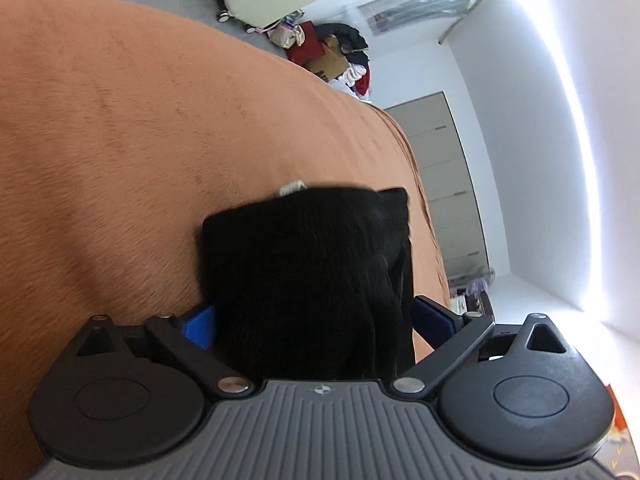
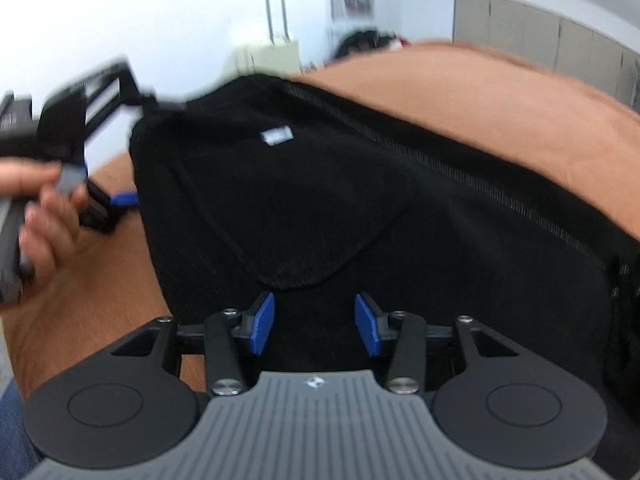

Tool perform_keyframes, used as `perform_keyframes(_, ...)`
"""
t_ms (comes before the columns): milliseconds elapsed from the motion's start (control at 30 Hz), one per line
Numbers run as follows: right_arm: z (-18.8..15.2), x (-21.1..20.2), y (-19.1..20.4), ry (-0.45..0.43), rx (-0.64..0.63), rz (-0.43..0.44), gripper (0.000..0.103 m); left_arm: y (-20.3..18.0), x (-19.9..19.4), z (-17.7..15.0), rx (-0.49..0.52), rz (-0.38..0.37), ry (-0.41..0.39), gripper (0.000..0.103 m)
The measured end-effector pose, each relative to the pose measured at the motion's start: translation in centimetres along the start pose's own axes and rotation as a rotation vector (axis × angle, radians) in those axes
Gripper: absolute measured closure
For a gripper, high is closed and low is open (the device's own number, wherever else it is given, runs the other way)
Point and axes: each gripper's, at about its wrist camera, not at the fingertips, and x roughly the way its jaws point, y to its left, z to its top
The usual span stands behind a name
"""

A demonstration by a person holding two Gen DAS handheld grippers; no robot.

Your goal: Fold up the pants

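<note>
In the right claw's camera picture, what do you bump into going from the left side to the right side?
A hand holding the other claw → the black pants with a little white tag → the orange blanket → grey cupboards.

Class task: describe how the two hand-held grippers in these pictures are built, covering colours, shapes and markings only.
Both match. The left hand-held gripper and right hand-held gripper have a ribbed grey body with a small round emblem, two black round housings, black linkage arms with silver rivets, and blue pads on the fingers. No cables or sleeves show.
</note>
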Motion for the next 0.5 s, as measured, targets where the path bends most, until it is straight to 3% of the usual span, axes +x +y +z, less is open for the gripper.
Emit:
perform_keyframes(33,-0.3,0.4,0.2,0.019,-0.012,-0.011,0.062,0.0,0.4,0.1,-0.003,0.007,-0.010,0.000)
perform_keyframes(133,-1.1,1.5,1.7,0.018,-0.094,-0.065,0.059,0.2,0.6,0.2,-0.010,0.032,-0.035,0.025)
perform_keyframes(233,-1.6,1.6,2.3,-0.004,-0.113,-0.085,0.058,0.6,-0.5,0.1,-0.019,-0.002,-0.046,0.038)
perform_keyframes(367,-1.9,0.5,0.5,-0.040,-0.022,-0.009,0.058,-1.3,-1.7,-0.5,0.055,-0.030,-0.070,0.042)
perform_keyframes(500,-2.1,-1.1,-0.7,-0.080,0.052,0.060,0.058,-6.0,-2.4,-1.2,0.222,-0.044,-0.102,0.044)
